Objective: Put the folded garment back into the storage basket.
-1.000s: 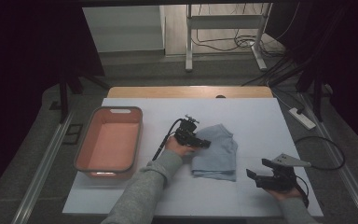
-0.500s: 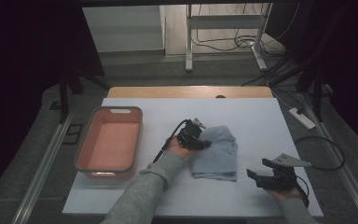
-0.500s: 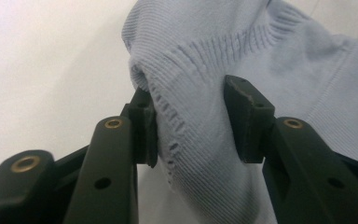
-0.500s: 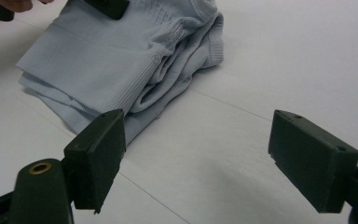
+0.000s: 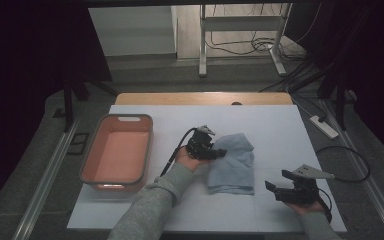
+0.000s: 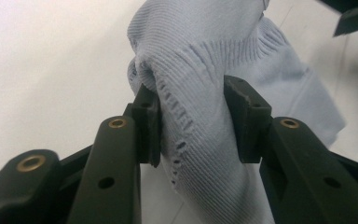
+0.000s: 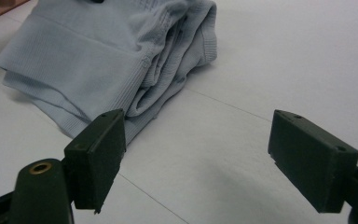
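Observation:
A light blue knitted cloth [image 5: 235, 167] lies folded in the middle of the white table. My left gripper [image 5: 219, 152] is at the cloth's upper left edge and is shut on a bunched fold there. In the left gripper view the ribbed cloth [image 6: 205, 56] fills the gap of my left gripper [image 6: 193, 121], pressed against both pads. My right gripper [image 5: 272, 187] rests low near the table's front right, to the right of the cloth, with its jaws wide apart. In the right gripper view my right gripper [image 7: 200, 140] holds nothing, and the folded cloth [image 7: 88, 42] lies ahead on the left.
A pink tray [image 5: 125, 118] with nothing in it stands at the table's left side. A white power strip [image 5: 324, 125] sits beyond the right edge, and a black cable [image 5: 352, 160] loops across the table's right side. Bare white table [image 5: 180, 210] lies in front of the cloth.
My left gripper has shifted a little to the right, drawing the cloth's upper left part with it. My right gripper has stayed where it was.

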